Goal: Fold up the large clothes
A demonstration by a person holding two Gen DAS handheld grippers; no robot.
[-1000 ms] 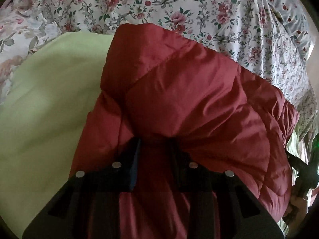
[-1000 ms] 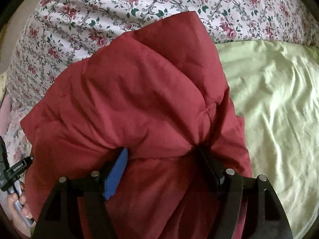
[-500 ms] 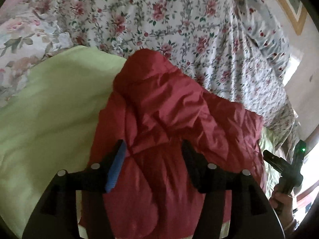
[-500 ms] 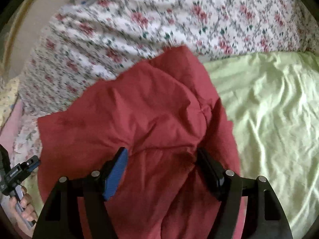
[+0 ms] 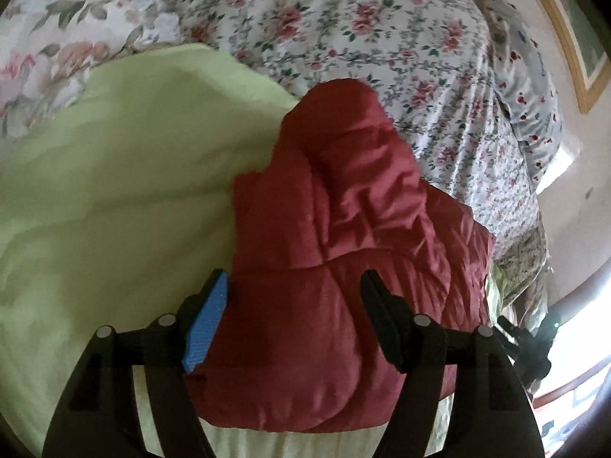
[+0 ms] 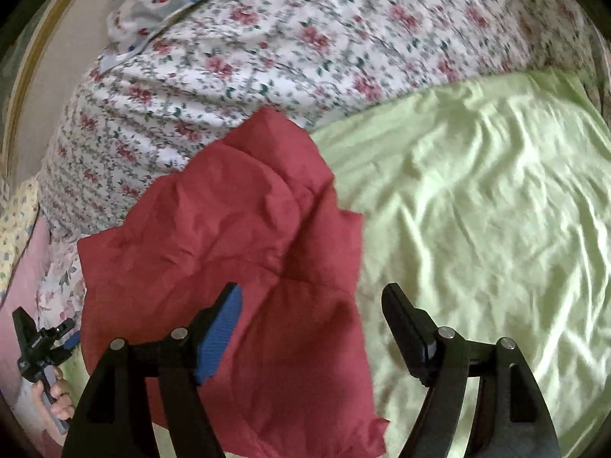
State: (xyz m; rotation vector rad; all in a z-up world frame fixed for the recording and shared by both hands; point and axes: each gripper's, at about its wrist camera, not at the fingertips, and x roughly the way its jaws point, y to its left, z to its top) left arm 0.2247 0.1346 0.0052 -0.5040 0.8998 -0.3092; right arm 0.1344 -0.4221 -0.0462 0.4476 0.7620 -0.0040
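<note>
we take the red padded jacket (image 5: 343, 267) as our landmark. largest first: the bed lies under it, covered on the far side of the jacket by a floral sheet (image 5: 382, 38) and, beneath and beside the jacket, by a pale green sheet (image 6: 477, 191). the jacket itself rests on the green sheet as a folded, puffy bundle, its far end touching the floral sheet and its near edge close to both tools.

the left tool (image 5: 294, 316) hangs over the near part of the jacket. its jaws are opening, and the fabric seen between them lies below, not pinched. the right tool (image 6: 311, 328) hangs at the jacket's near right edge, one finger over red cloth and the other over green sheet. its jaws are opening too, with nothing gripped. a hand (image 6: 53, 400) holding the left tool shows at the jacket's left side in the right wrist view.

our judgement: a fold has been laid and the release step is in hand. the bundle looks loose and swollen, so the next move calls for either pressing it flat or taking fresh hold of one edge for a further fold. padded cloth of this kind is likely to spring open, so a deep bite on the edge would be prudent.
</note>
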